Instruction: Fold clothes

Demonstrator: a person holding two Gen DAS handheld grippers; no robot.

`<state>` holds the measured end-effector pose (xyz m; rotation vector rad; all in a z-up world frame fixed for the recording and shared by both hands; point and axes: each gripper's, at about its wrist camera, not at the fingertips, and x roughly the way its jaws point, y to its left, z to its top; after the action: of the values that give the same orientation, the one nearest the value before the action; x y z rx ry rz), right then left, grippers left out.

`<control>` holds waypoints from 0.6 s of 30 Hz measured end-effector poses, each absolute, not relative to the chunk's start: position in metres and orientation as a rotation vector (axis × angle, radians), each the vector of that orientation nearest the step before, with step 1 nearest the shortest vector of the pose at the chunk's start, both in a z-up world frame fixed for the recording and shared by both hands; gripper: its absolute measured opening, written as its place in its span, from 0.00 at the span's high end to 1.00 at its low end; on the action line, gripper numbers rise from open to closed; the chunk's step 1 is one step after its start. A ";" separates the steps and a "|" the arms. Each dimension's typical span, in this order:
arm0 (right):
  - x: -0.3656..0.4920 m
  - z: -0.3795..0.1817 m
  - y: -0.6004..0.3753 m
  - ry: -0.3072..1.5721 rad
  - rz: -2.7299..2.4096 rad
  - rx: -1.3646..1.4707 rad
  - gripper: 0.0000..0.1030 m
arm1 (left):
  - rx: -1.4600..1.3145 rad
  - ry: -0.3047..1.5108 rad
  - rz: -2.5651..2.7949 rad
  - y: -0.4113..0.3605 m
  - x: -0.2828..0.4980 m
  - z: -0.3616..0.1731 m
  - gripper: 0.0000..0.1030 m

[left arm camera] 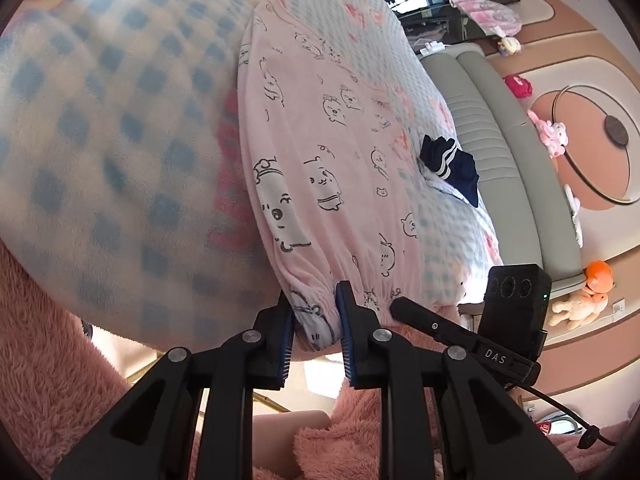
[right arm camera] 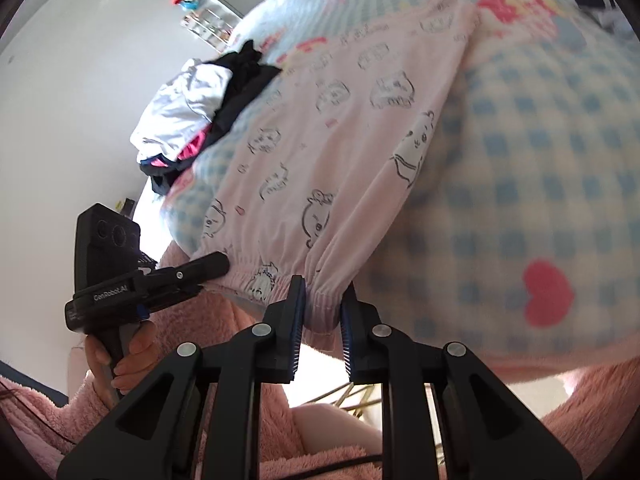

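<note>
Your left hand-held gripper (left arm camera: pixel 316 320) and right hand-held gripper (right arm camera: pixel 322 312) each appear to pinch the elastic waistband of the pink printed garment (left arm camera: pixel 320 152), spread across the checked bed (left arm camera: pixel 120 140); uneven pulling could slip a corner free.

Pink pyjama trousers (left arm camera: pixel 320 152), black line-drawn cartoon animals printed all over. Spread fairly flat, running straight away from both tongs. Gathered elastic waistband is the near edge: one corner sits between the left gripper (left arm camera: pixel 316 322) fingers, the other between the right gripper (right arm camera: pixel 322 320) fingers, fabric bunched at each grip. Far end of the trousers is out of focus.
</note>
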<state>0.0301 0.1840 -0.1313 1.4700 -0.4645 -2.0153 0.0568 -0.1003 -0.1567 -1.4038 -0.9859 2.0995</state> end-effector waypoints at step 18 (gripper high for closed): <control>-0.106 -0.049 0.194 -0.529 -2.236 1.220 0.40 | -1.154 -0.876 2.384 -0.124 -0.080 -0.093 0.46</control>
<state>-0.1060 0.1937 -0.0487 1.2196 -0.5287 -2.2361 -0.0799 -0.1240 -0.0931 -1.1540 -0.8761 2.3843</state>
